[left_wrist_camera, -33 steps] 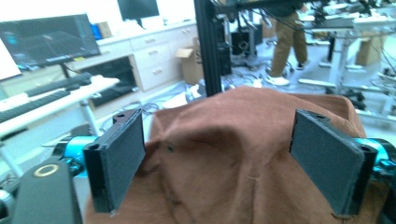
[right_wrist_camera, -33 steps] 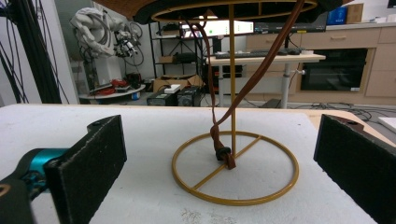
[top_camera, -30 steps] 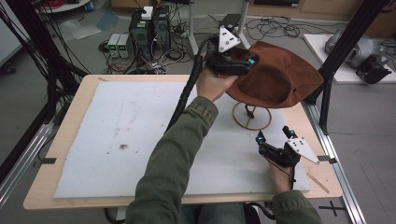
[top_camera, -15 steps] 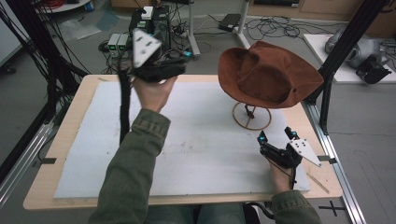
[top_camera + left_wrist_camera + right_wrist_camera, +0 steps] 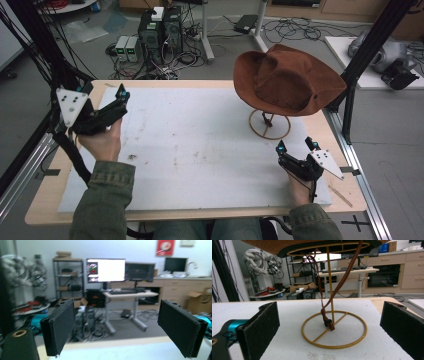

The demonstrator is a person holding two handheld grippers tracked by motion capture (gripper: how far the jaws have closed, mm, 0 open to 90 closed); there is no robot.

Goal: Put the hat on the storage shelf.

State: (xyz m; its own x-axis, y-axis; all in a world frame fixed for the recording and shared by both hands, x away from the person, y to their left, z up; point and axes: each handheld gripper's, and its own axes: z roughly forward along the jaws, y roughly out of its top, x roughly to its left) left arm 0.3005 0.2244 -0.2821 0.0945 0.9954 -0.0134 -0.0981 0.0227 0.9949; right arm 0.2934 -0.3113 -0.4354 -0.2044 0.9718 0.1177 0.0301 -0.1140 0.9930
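Table point(image 5: 70, 200): pale wood, topped by a scuffed white foam sheet point(image 5: 200, 150) mid-frame. Brown suede-like hat point(image 5: 287, 80), wide curled brim, upper right, sits on a thin yellow wire stand point(image 5: 270, 125) with a ring base; its brown chin cord point(image 5: 329, 322) hangs knotted over the ring. My left gripper point(image 5: 117, 102), at the left edge, is raised, flat black textured jaws spread, nothing between. My right gripper point(image 5: 295, 146), lower right, is low, jaws spread wide, facing the stand.
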